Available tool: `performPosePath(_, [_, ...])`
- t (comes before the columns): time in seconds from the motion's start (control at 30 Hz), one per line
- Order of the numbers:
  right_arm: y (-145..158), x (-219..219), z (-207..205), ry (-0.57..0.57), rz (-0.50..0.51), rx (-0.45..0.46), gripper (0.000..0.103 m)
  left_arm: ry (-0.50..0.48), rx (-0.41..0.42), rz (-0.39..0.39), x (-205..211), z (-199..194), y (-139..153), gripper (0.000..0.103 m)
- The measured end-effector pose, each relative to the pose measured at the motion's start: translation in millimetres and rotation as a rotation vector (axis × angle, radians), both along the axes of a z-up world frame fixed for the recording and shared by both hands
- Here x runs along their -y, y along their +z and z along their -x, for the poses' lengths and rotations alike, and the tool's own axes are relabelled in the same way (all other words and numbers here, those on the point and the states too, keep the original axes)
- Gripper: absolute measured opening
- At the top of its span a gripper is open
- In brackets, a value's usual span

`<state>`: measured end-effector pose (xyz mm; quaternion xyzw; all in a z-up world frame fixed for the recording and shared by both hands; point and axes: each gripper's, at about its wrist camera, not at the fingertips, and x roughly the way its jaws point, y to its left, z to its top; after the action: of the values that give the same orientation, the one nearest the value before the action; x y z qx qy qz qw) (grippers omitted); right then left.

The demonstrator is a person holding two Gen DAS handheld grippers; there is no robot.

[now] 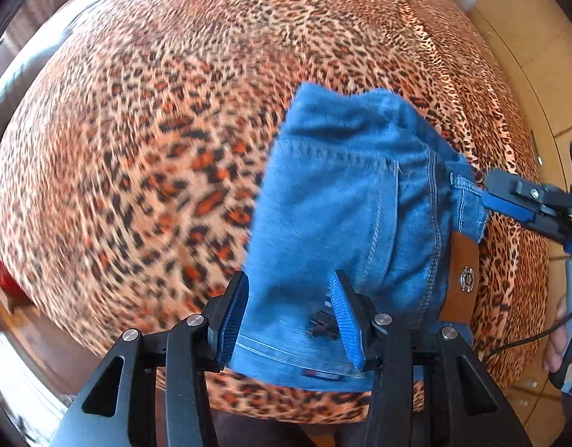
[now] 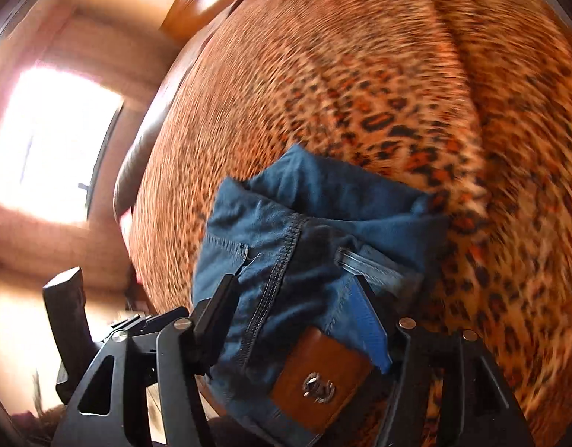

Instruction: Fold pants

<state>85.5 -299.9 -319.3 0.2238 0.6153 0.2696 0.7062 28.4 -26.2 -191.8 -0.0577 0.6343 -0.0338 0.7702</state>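
Both grippers pinch the jeans (image 1: 345, 201) waistband, left gripper (image 1: 291, 316) beside the leather patch (image 1: 463, 279), right gripper (image 2: 301, 316) just past it, bundle above the bedspread (image 1: 137, 149); risk: thick denim slips out, fold collapses.

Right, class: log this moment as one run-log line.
phase: mid-fold | left gripper: shut on jeans | right gripper: shut on jeans, near leather patch | surface: leopard-print bedspread
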Motion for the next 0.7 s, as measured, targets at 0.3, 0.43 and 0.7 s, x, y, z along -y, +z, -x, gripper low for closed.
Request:
performPosePath(0.3, [-14, 49, 26, -0.388, 0.028, -0.077, 0.07, -0.036, -0.076, 0.106, -52, -97, -18, 0.056])
performPosePath(0.43, [-23, 36, 25, -0.447, 0.06, -0.056, 0.07, -0.048, -0.209, 0.16, -40, -128, -56, 0.056])
performPosePath(0.7, [18, 0, -9, -0.322, 0.218, 0.122, 0.005, -0.08, -0.158, 0.208, -10, -147, -57, 0.023])
